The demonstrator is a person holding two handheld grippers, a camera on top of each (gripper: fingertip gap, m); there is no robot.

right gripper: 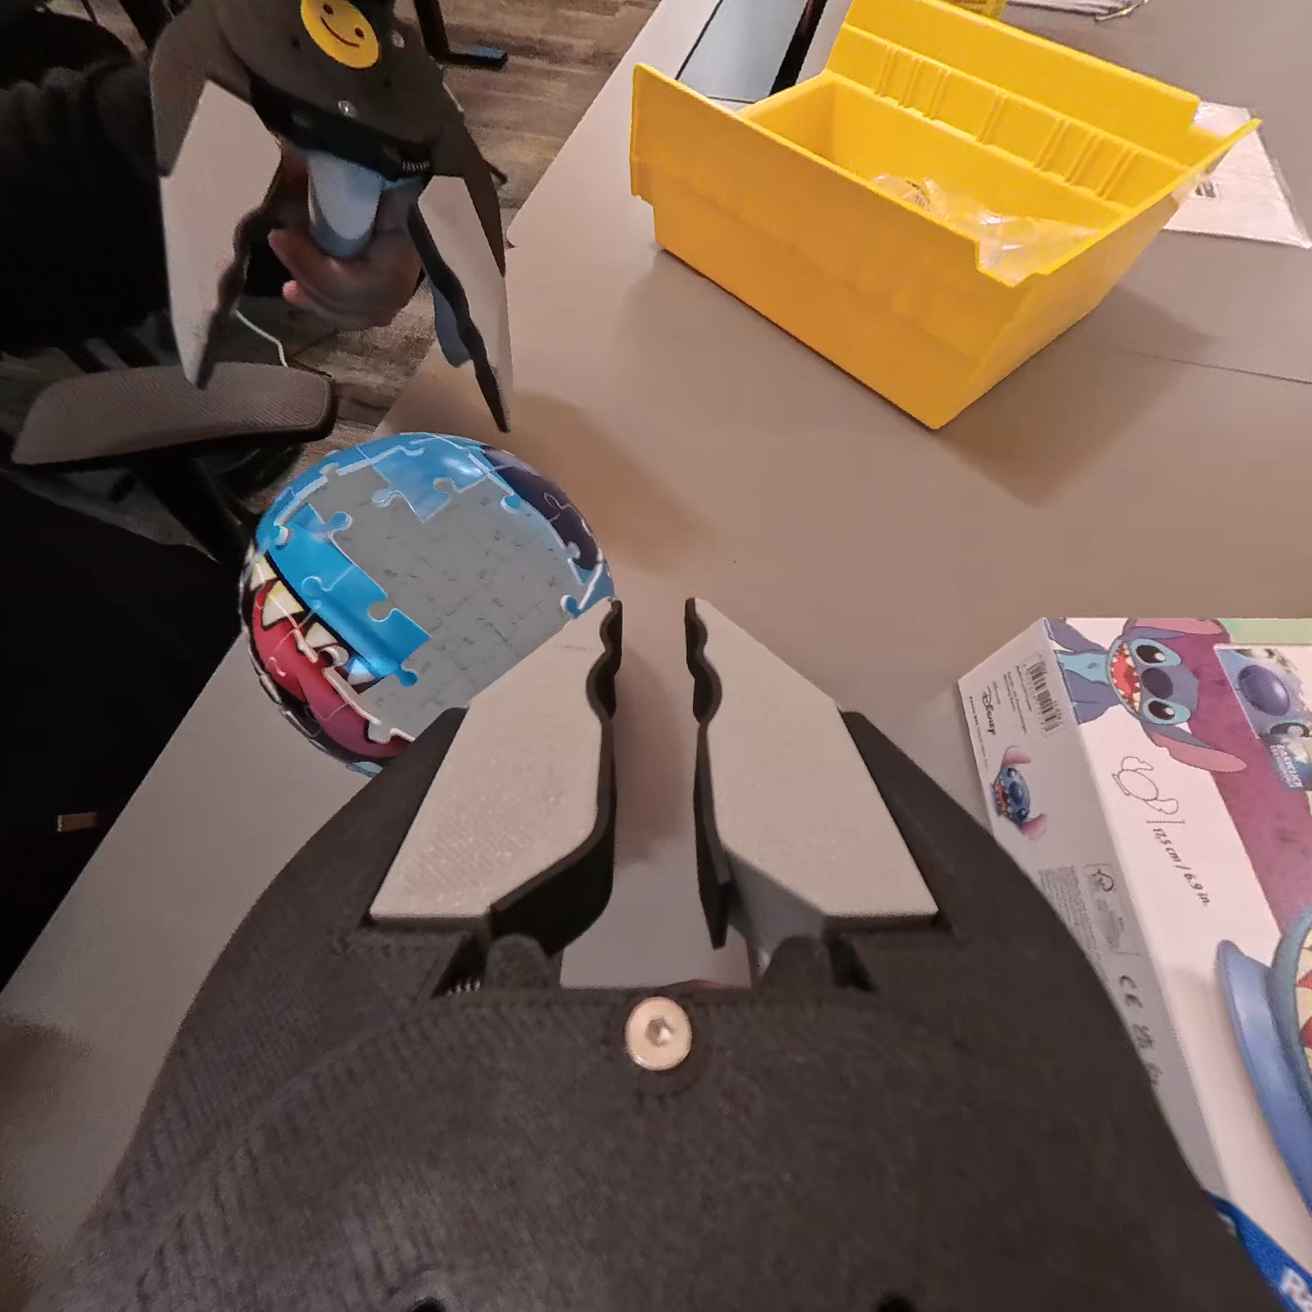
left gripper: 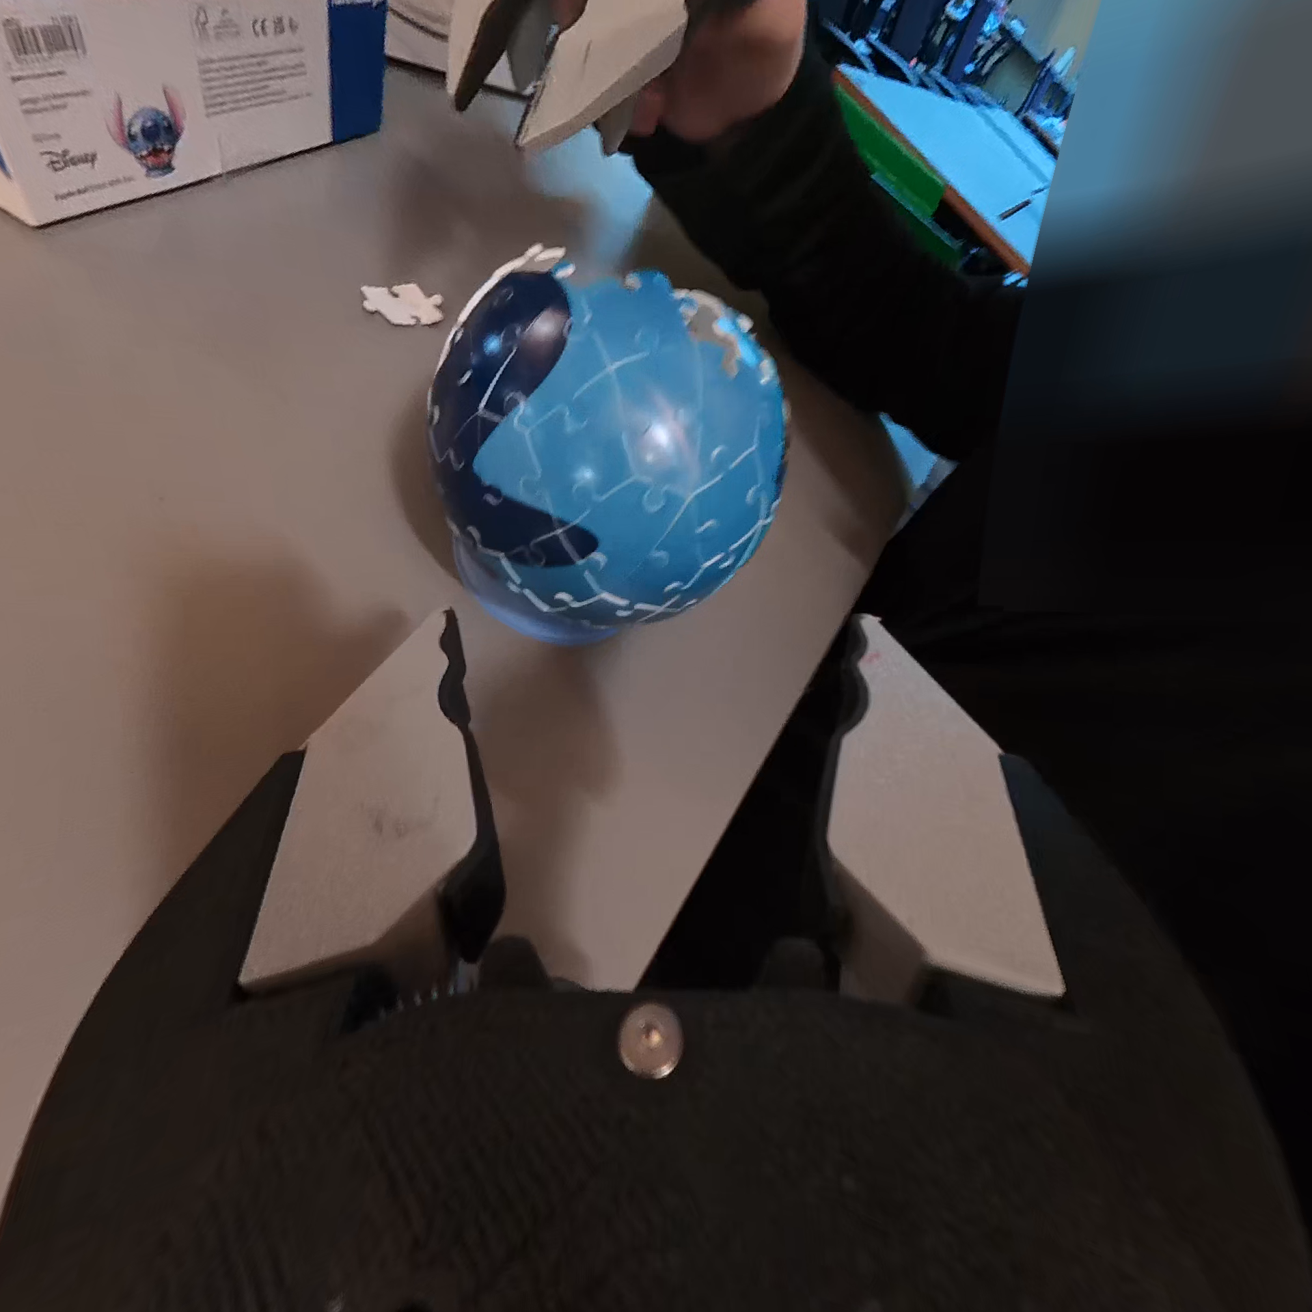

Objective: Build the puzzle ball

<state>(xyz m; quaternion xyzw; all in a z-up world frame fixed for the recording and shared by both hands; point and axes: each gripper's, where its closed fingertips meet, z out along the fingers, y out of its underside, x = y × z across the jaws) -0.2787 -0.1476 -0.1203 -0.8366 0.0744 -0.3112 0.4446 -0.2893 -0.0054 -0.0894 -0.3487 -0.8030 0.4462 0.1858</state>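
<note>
A yellow plastic bin (right gripper: 838, 234) holds crinkled clear wrap (right gripper: 916, 190). The glossy, unfinished puzzle ball (left gripper: 610, 440) sits on the desk (left gripper: 177, 426). Both grippers' fingers are released, grasping nothing.

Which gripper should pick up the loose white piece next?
Probably left. The left gripper is wide open and faces the white piece beside the ball; the right gripper doesn't see it.

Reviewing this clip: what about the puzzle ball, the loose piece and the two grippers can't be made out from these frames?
- Puzzle ball, right wrist view: its lower part is hidden behind the right gripper.
- Loose white piece, left wrist view: small and blurred, printed side unseen.
- Blue stand under the ball: mostly covered by the ball.
- Left gripper: open and empty.
</note>
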